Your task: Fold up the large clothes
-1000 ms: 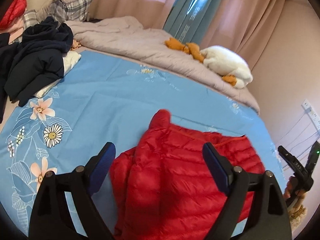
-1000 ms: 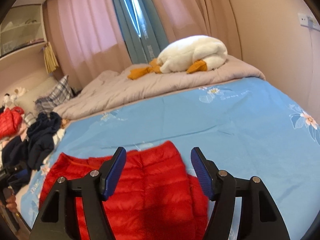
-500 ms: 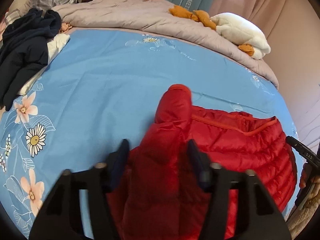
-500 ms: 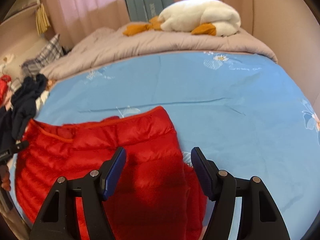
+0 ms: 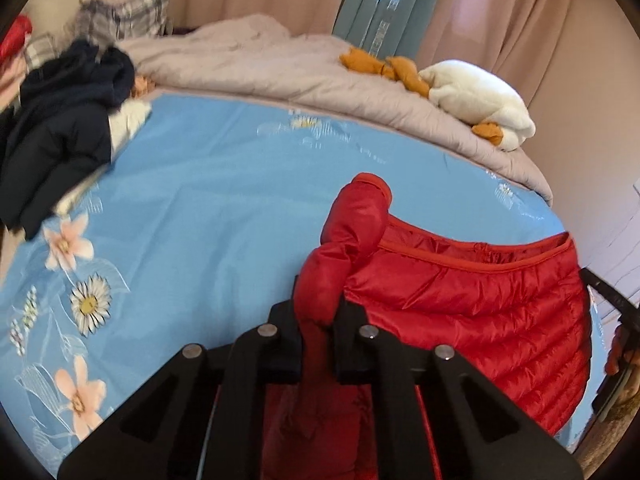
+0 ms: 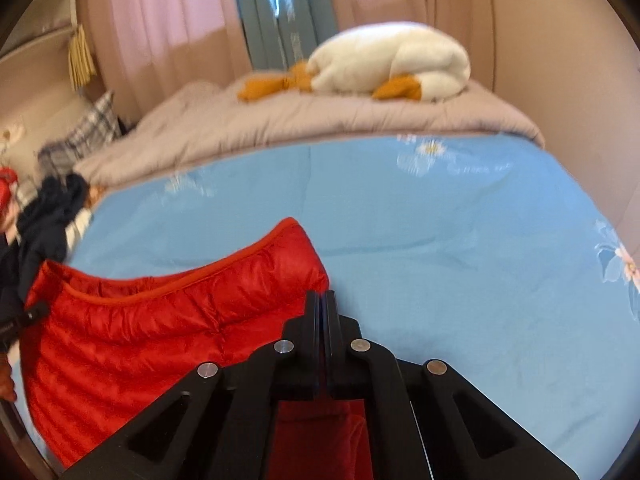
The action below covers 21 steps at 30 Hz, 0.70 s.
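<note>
A red puffer jacket (image 5: 472,304) lies at the near edge of the blue flowered bed sheet (image 5: 208,208). My left gripper (image 5: 318,312) is shut on the jacket's left sleeve, which sticks up and forward from between the jaws. In the right wrist view the jacket (image 6: 132,340) spreads to the left. My right gripper (image 6: 321,304) is shut at the jacket's right edge; red fabric runs under the jaws, with only a thin bit of it caught between them.
A pile of dark clothes (image 5: 60,136) lies at the left of the bed. A grey duvet (image 5: 280,68) and a white plush goose (image 5: 476,96) lie at the far side, by the curtains. Plaid pillows (image 5: 132,12) sit at the far left.
Both grippers were open above the jacket one second ago. Both have closed on it since, the left on the sleeve and the right at the right edge.
</note>
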Available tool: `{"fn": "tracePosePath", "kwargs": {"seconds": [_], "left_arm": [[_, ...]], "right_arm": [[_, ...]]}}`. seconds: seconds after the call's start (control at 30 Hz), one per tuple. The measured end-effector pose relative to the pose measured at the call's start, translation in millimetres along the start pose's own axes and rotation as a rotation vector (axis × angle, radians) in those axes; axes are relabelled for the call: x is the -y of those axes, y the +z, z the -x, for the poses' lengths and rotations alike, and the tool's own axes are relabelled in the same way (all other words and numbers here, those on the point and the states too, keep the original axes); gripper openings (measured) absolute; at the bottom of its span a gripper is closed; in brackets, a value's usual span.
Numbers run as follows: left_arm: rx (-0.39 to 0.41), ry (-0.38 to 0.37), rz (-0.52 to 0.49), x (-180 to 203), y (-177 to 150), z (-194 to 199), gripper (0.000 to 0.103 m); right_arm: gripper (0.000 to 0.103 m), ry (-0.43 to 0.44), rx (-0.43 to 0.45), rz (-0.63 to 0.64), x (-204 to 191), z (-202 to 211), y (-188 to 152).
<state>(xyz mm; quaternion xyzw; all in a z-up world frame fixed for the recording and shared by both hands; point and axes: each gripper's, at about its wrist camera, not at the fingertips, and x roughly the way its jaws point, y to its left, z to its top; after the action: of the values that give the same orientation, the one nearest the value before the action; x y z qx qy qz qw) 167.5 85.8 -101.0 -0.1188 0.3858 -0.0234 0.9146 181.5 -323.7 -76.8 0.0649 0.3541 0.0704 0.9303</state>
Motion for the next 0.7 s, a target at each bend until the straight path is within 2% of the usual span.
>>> {"fn": "tracePosePath", "kwargs": {"seconds": [0.1,0.2,0.5,0.7], "left_arm": [[0.008,0.000,-0.003,-0.2,8.1,-0.5,0.010],[-0.013,0.006,0.005,-3.3,11.3,-10.1,0.010],[-0.108,0.037,0.016,-13.9,-2.2,-45.3,0.011],[-0.139,0.054,0.020,-15.8,-7.9,-57.5,0.012]], "right_arm": [[0.001,-0.019,0.027,-0.001,-2.4,4.0,8.2],[0.001,-0.028,0.015,-0.007,-4.2,-6.3,11.9],[0.001,-0.053,-0.086,-0.014,-0.7,-46.0,3.9],[0.001,-0.081,-0.137,0.004,-1.4,-58.6,-4.0]]}}
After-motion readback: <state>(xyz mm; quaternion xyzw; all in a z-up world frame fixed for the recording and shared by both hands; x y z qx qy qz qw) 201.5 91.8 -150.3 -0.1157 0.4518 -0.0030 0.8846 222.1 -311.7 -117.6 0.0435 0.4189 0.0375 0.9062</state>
